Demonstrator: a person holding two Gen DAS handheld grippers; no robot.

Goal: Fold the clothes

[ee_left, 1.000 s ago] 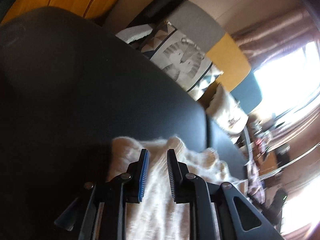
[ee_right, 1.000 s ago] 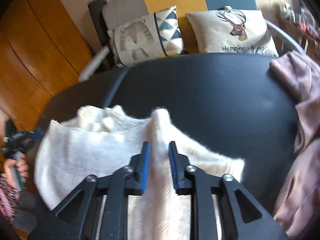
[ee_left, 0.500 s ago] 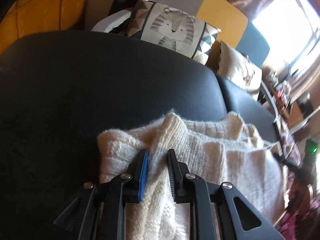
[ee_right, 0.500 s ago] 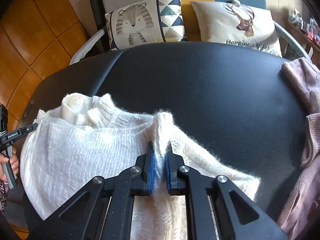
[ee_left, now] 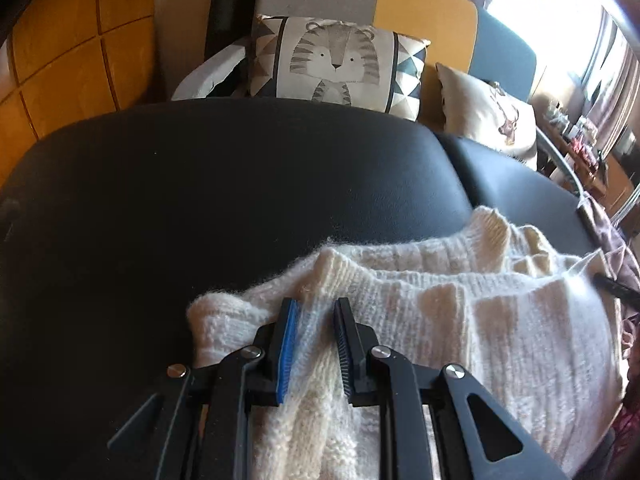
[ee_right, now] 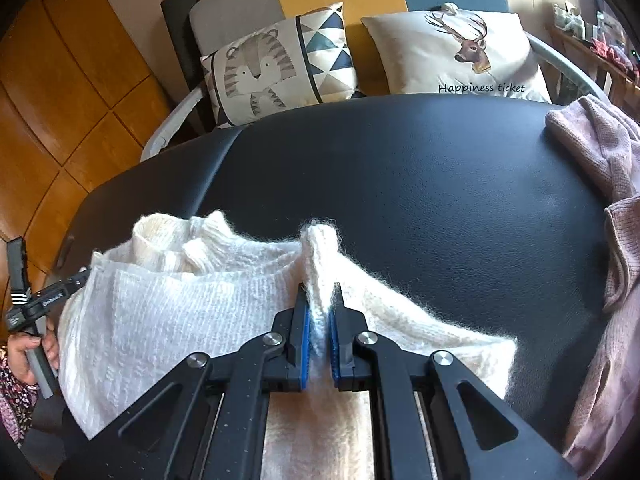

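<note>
A cream knit sweater (ee_left: pixel 460 320) lies bunched on the near part of a black padded table (ee_left: pixel 200 200). My left gripper (ee_left: pixel 315 304) is shut on a thick ridge of knit at the sweater's left edge. In the right wrist view the same sweater (ee_right: pixel 180 312) spreads to the left, and my right gripper (ee_right: pixel 319 292) is shut on a raised fold at its right side, the pads pressing the wool into an upright ridge. At the left edge of that view a hand (ee_right: pixel 24 356) holds the left gripper's handle.
A pink knit garment (ee_right: pixel 600 168) is heaped along the table's right edge. Behind the black table (ee_right: pixel 440 184) stands a sofa with a tiger pillow (ee_left: pixel 336 64) and a deer pillow (ee_right: pixel 460 52). Orange wood panelling (ee_right: pixel 60 100) is at the left.
The right jaws closed onto the raised fold of the sweater. The left gripper rolled and shifted with the knit still in it, so the sweater now shows wider.
</note>
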